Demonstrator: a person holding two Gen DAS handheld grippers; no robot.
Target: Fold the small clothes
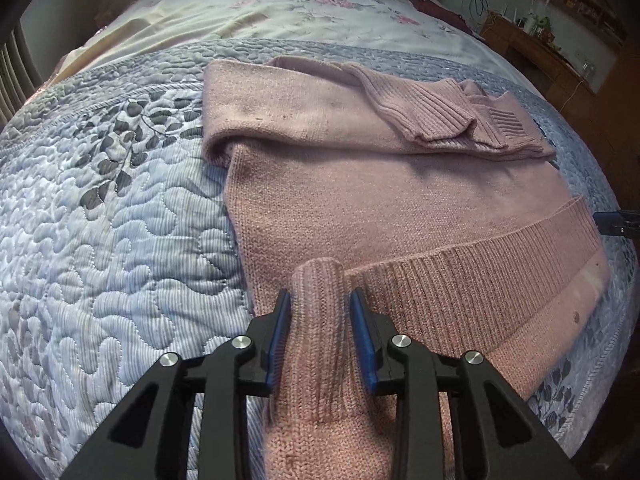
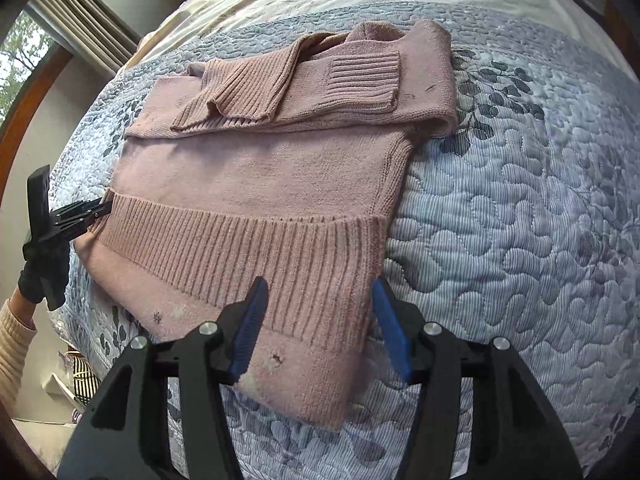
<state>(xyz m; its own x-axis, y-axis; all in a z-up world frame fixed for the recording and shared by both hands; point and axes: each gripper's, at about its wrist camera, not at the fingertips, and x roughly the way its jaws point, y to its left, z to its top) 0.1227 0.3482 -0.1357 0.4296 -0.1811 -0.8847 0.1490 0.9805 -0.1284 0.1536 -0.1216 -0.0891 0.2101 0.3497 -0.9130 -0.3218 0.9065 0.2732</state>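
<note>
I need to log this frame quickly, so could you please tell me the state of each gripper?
Left gripper: shut on the pink sweater, pinching a hem corner.
Right gripper: open, fingers straddling the sweater's other hem corner.

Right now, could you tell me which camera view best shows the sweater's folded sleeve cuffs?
The right wrist view: both ribbed cuffs lie in full view across the pink sweater, facing the camera. The left wrist view shows the same cuffs farther off and at a slant, so their ribbing overlaps.
</note>
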